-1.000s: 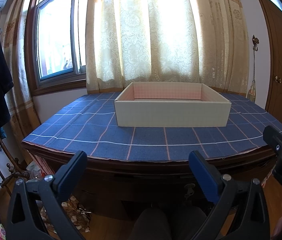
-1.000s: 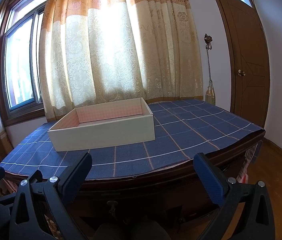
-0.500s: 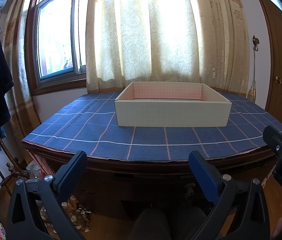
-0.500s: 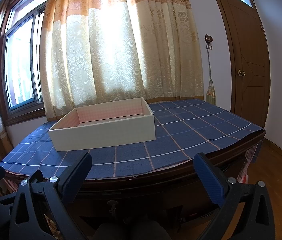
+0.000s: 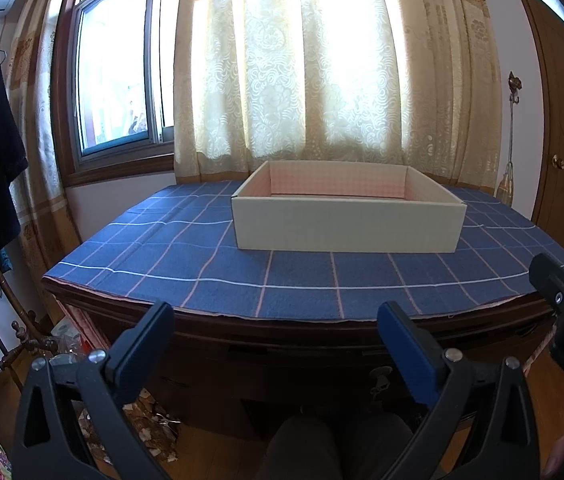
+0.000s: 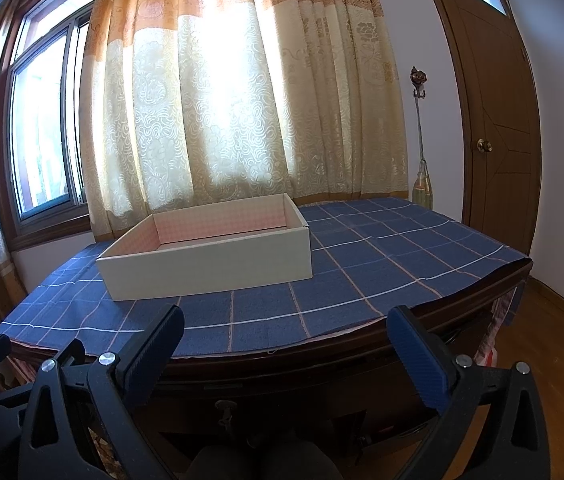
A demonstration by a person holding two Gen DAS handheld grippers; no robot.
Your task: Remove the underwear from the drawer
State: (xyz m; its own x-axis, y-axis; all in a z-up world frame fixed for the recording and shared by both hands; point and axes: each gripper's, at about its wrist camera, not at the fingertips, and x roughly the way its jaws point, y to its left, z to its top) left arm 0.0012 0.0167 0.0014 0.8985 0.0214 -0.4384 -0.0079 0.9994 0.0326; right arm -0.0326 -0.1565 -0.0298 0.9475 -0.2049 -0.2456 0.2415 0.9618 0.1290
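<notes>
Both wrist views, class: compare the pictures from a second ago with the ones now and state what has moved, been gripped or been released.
Nothing has visibly changed. The left gripper and right gripper stay open and empty, held short of the table's near edge. The open box sits in the same place on the blue checked cloth.

A wooden table [image 5: 322, 332] carries a blue checked cloth [image 5: 185, 256] and 1 open box [image 5: 346, 228].
</notes>
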